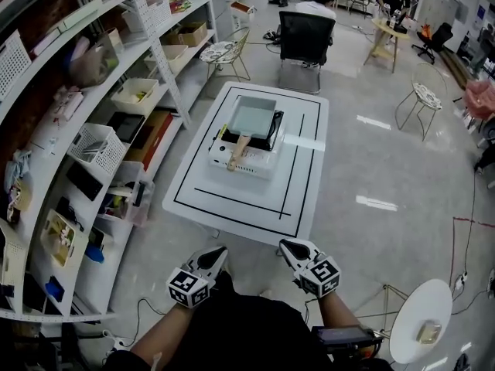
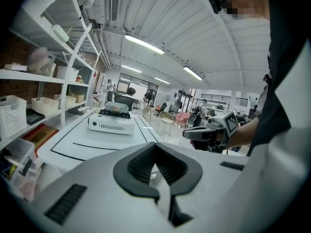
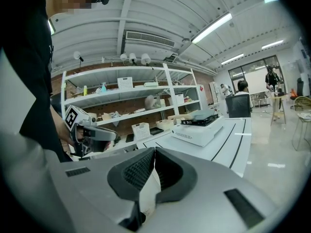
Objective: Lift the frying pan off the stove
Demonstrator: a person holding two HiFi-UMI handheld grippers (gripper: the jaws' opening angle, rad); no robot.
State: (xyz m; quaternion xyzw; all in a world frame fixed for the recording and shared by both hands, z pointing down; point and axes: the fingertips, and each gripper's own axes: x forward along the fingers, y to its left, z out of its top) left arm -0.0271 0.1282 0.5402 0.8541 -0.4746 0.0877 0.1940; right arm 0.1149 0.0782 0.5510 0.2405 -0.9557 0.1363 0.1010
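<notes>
Two grippers are hanging low in front of the person, both short of the table's [image 1: 232,221] near edge. Left of the left gripper [image 1: 219,252], white shelving [image 1: 93,141] is running alongside the table, leaving only a narrow aisle between shelf edge and table edge. The left gripper is showing its jaws clenched together on nothing, tips pointing toward the table. Ahead of both grippers and roughly between them, well apart from either, the stove [image 1: 259,163] is sitting on the far half of the tabletop. The frying pan [image 1: 254,118] is resting on top of it, its wooden handle [image 1: 239,151] angling back toward the grippers over the stove's near part. Bare tabletop is lying between the near edge and the stove. The right gripper [image 1: 288,245] is likewise pressing its jaws together, empty. Right of it, glossy floor [image 1: 379,176] is spreading wide open beside the table's right edge, while a round white stand [image 1: 421,319] is sitting near the right gripper's outer side.
</notes>
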